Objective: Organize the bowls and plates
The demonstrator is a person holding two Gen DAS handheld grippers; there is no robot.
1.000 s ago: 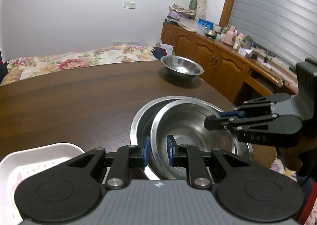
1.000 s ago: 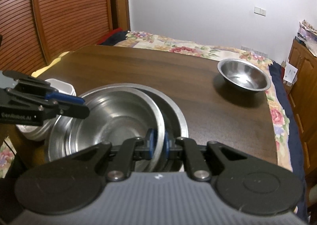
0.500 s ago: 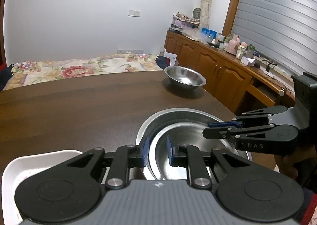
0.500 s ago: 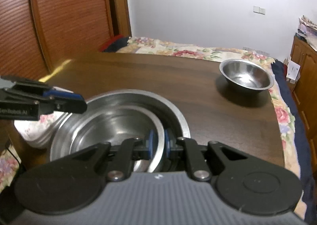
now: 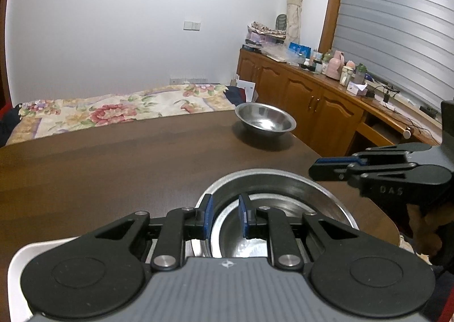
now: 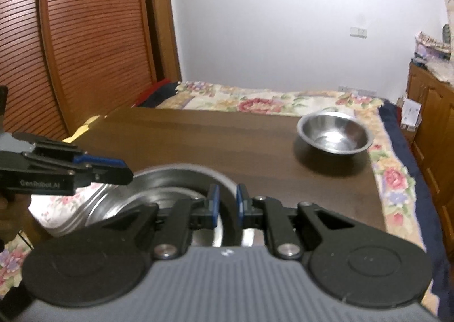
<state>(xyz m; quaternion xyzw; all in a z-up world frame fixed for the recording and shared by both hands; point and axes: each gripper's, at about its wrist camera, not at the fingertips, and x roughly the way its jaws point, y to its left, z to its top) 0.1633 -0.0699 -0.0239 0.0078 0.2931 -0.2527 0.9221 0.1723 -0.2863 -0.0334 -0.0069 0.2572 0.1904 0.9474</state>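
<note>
Two steel bowls sit nested at the near edge of the dark wooden table (image 5: 113, 169). The smaller bowl (image 5: 247, 237) (image 6: 127, 208) lies level inside the large bowl (image 5: 269, 173) (image 6: 184, 166). My left gripper (image 5: 226, 217) (image 6: 124, 173) has its blue pads close together, with the smaller bowl's left rim running between them. My right gripper (image 6: 226, 205) (image 5: 313, 171) is shut and hangs just above the large bowl's right rim, holding nothing. A third, small steel bowl (image 5: 265, 120) (image 6: 334, 133) stands alone at the table's far right. A white flowered plate (image 5: 17, 271) (image 6: 65, 205) lies left of the nested bowls.
A bed with a flowered cover (image 5: 113, 109) runs along the table's far side. A wooden sideboard (image 5: 312, 95) crowded with bottles stands to the right. A slatted wooden door (image 6: 71, 52) is on the left. A hand (image 5: 425, 225) holds the right gripper.
The smaller bowl went from tilted and raised to lying level inside the large bowl. The right gripper has since risen off the bowls' right rim. Both views have tipped upward.
</note>
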